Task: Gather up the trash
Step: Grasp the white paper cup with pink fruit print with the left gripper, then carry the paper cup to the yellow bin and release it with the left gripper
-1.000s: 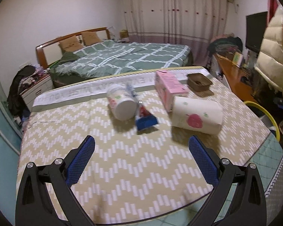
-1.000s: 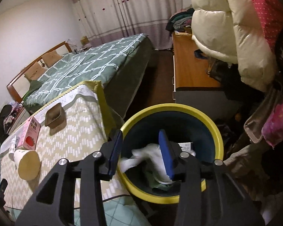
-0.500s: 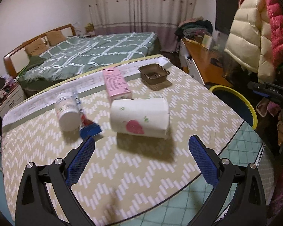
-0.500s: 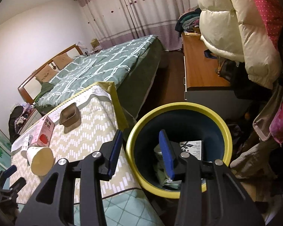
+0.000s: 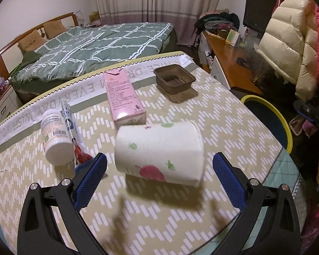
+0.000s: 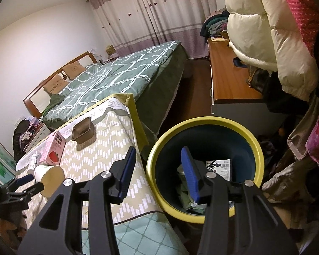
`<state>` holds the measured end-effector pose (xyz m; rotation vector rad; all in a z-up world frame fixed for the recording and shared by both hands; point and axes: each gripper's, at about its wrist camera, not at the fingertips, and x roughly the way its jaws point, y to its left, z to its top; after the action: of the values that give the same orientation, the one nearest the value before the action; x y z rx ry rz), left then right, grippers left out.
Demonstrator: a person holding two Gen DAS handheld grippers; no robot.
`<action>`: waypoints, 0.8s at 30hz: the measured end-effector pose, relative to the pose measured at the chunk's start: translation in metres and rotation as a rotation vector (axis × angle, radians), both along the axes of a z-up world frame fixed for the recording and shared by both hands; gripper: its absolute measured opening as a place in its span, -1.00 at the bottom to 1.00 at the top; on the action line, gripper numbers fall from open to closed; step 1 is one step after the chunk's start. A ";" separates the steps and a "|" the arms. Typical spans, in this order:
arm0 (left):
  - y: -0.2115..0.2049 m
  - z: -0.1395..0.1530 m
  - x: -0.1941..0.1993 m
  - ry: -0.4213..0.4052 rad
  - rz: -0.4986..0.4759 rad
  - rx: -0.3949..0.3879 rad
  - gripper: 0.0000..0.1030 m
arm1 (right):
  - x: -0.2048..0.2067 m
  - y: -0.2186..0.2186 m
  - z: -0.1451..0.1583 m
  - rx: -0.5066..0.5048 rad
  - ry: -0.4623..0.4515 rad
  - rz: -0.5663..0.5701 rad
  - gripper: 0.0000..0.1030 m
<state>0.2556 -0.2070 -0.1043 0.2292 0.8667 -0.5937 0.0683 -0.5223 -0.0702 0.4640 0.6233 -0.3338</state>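
A white paper cup with fruit prints lies on its side on the table. My left gripper is open wide just in front of it, not touching it. Behind the cup lie a pink milk carton, a white bottle, a crumpled wrapper and a brown plastic tray. My right gripper hangs over the yellow-rimmed bin; its jaws are opening with nothing between them. Discarded packaging lies inside the bin.
The table wears a zigzag-patterned cloth, and the bin stands off its right end. Beyond are a bed, a wooden desk and hanging padded coats. My left gripper shows at the cup in the right wrist view.
My left gripper swung right across the table and closed in on the paper cup. The white crumpled piece by my right gripper's fingers a second ago is gone from there.
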 end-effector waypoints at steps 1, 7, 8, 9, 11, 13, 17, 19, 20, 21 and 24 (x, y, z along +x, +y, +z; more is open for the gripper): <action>-0.002 -0.001 0.002 0.001 -0.001 0.002 0.90 | 0.000 0.001 0.000 0.001 0.000 0.001 -0.17; -0.013 -0.009 0.015 0.021 -0.022 0.025 0.90 | 0.001 0.000 -0.001 0.006 -0.001 0.006 -0.17; -0.015 -0.010 0.015 0.021 -0.024 0.031 0.90 | 0.001 0.000 0.000 0.007 -0.001 0.006 -0.17; -0.016 -0.011 0.015 0.023 -0.028 0.035 0.90 | 0.001 0.000 0.000 0.007 -0.002 0.006 -0.17; -0.018 -0.013 0.015 0.029 -0.032 0.035 0.79 | 0.000 -0.001 0.000 0.008 -0.004 0.006 -0.17; -0.019 -0.015 0.016 0.041 -0.033 0.040 0.61 | -0.001 -0.002 0.000 0.010 -0.008 0.006 -0.17; -0.018 -0.012 0.011 0.030 -0.018 0.035 0.60 | -0.005 -0.003 0.002 0.014 -0.018 0.009 -0.17; -0.019 -0.007 0.006 0.014 -0.012 0.038 0.60 | -0.007 -0.004 0.002 0.017 -0.022 0.011 -0.17; -0.019 -0.004 0.003 0.008 -0.011 0.039 0.60 | -0.008 -0.004 0.002 0.018 -0.024 0.013 -0.17; -0.020 0.000 -0.001 0.000 -0.011 0.041 0.60 | -0.010 -0.004 0.003 0.018 -0.027 0.015 -0.17; -0.026 0.012 -0.013 -0.020 -0.016 0.043 0.60 | -0.016 -0.005 0.004 0.020 -0.037 0.020 -0.17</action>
<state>0.2428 -0.2325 -0.0920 0.2807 0.8596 -0.5877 0.0527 -0.5269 -0.0665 0.4816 0.5956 -0.2999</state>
